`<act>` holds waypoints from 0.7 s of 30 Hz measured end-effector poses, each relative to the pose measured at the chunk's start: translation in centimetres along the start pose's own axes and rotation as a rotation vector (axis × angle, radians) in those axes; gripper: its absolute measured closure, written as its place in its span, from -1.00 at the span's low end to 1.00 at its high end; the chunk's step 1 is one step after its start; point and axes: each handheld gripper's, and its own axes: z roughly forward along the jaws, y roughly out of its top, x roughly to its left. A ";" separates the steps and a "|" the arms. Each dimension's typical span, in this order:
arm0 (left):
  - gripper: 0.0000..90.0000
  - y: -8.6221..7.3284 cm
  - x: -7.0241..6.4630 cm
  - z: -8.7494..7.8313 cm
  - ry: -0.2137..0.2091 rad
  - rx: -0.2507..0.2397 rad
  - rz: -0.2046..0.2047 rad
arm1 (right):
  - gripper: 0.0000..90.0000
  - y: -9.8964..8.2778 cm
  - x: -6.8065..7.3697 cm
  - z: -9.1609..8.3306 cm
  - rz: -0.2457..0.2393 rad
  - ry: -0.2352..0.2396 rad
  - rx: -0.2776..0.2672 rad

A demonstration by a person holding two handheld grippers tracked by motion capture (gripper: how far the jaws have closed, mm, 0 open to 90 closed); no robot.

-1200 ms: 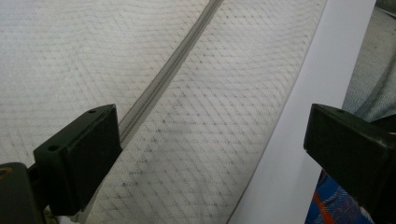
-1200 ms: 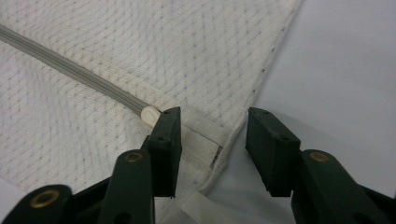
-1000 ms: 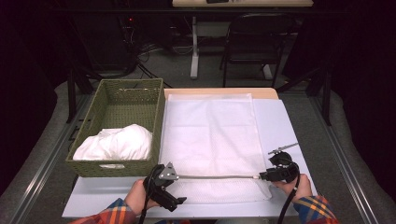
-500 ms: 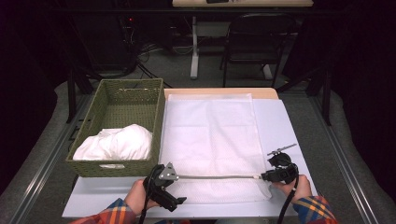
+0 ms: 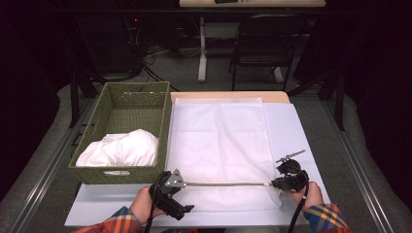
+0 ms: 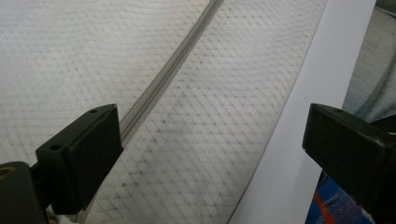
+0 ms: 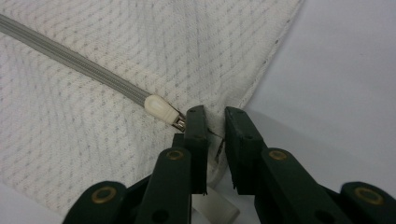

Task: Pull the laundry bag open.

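A white mesh bag [image 5: 218,145] lies flat on the table, its grey zipper [image 5: 223,184] running along the near edge. My left gripper [image 5: 171,191] hovers at the zipper's left end. Its jaws stand wide open over the mesh [image 6: 210,116] and the zipper [image 6: 173,74], and my left gripper [image 6: 212,130] holds nothing. My right gripper [image 5: 284,183] is at the zipper's right end. In the right gripper view its jaws have just been closing, and my right gripper [image 7: 215,116] pinches the bag's edge fabric [image 7: 93,116] right beside the cream zipper pull [image 7: 159,108].
A green woven basket [image 5: 119,87] stands left of the bag with a white cloth bundle [image 5: 121,148] in its near end. A bare strip of white table [image 5: 291,131] runs to the right of the bag. A chair [image 5: 265,43] stands beyond the far edge.
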 end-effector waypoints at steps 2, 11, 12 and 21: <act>-0.89 0.0 0.0 0.0 0.001 -0.001 -0.002 | 0.83 0.0 -0.2 0.0 0.006 0.017 -0.007; -0.89 0.0 0.0 0.0 -0.002 -0.011 0.002 | 0.90 -0.1 0.0 -0.1 -0.025 0.010 -0.017; -0.88 0.0 0.1 -0.1 -0.001 -0.014 0.003 | 0.90 -0.1 0.1 -0.1 -0.025 0.008 -0.016; -0.91 0.6 -0.1 0.2 -0.002 -0.028 0.009 | 0.90 0.0 0.4 -1.1 -0.072 0.000 -0.055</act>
